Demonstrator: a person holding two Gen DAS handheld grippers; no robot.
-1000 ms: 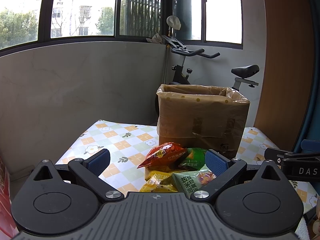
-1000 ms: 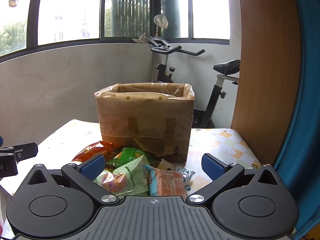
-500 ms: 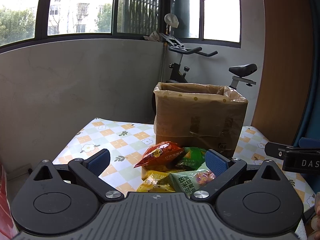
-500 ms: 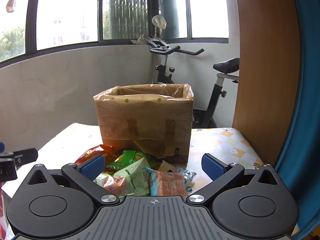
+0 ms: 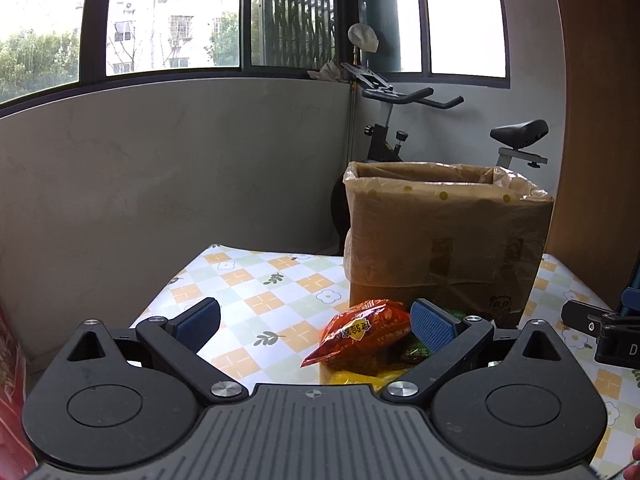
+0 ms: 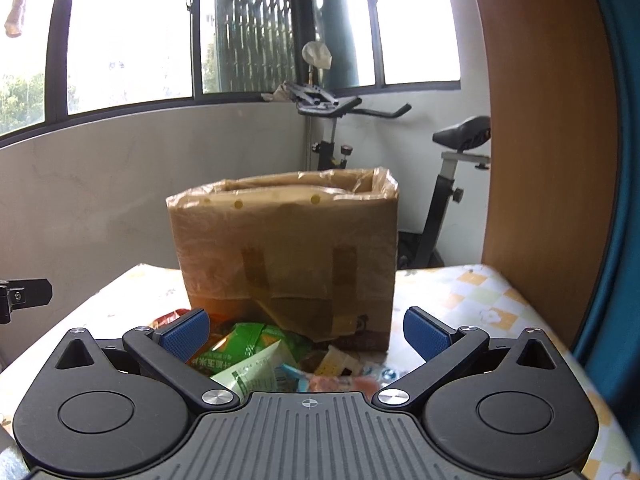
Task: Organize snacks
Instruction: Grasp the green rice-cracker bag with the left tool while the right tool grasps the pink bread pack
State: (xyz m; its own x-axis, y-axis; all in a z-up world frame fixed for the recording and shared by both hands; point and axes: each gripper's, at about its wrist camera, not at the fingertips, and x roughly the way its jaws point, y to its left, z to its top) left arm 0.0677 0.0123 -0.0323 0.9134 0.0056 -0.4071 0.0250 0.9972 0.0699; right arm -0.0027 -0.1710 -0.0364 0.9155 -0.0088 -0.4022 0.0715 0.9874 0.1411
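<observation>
Ahead, both sets of jaws spread wide and empty. Left gripper (image 5: 315,323) low over the checked counter (image 5: 256,288), red snack packet (image 5: 362,334) just inside its right pad, partly hidden. Right gripper (image 6: 306,332) above the heap: green packet (image 6: 250,340) and pale green packet (image 6: 256,372) between its pads. Bag-lined cardboard box (image 6: 288,256) upright just behind the pile.

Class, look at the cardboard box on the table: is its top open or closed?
Open. The cardboard box stands upright, its plastic liner folded over the rim, no flaps or lid covering the top. What is inside cannot be seen.
</observation>
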